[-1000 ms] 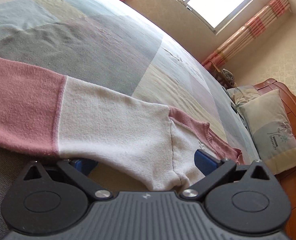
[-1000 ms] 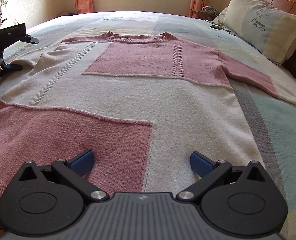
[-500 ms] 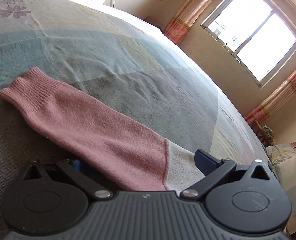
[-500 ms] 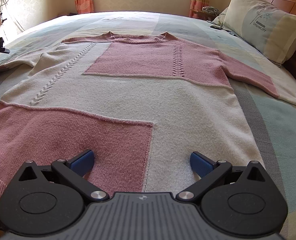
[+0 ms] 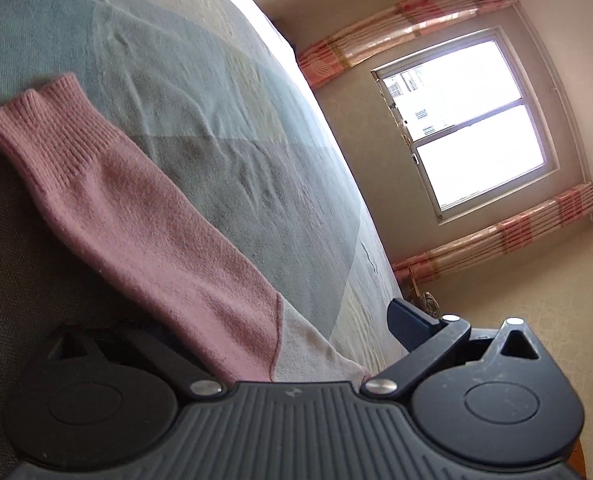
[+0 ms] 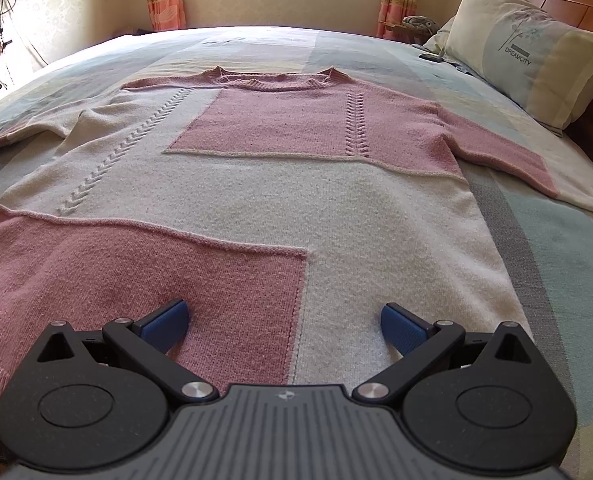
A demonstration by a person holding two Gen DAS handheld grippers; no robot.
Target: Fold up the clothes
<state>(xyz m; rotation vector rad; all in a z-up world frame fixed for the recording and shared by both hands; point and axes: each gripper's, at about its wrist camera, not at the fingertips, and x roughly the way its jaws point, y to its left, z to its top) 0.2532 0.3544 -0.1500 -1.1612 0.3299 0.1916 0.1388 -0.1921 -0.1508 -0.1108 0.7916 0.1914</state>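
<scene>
Across the patchwork bedspread [image 6: 556, 264] of grey, green and cream panels, a knitted pink-and-cream colour-block sweater [image 6: 256, 200] is laid out flat, front up, with its neckline toward 12 o'clock in the right wrist view and its hem at 6 o'clock. No fold is visible in the body, and both sleeves are spread outward toward 9 and 3 o'clock, so the task is judged to be at its very start: every fold is left to be made, the sleeves most likely first.

The black right gripper with blue pads [image 6: 284, 326] is held over the hem with its jaws spread wide; nothing is pinched between them, though the knit lies just beneath.

The black left gripper with blue pads [image 5: 288, 344] is set at the pink sleeve [image 5: 136, 216] of the same sweater. The sleeve runs from the ribbed cuff at 10 o'clock in the left wrist view down to the gripper at 6 o'clock, where the pink gives way to cream. Its jaws are closing with the sleeve lying between them, but only 1 blue pad is visible and it stands clear of the fabric, so no grip is judged to be made yet.

A cream printed pillow [image 6: 528, 56] rests at the wooden headboard at 2 o'clock.
</scene>
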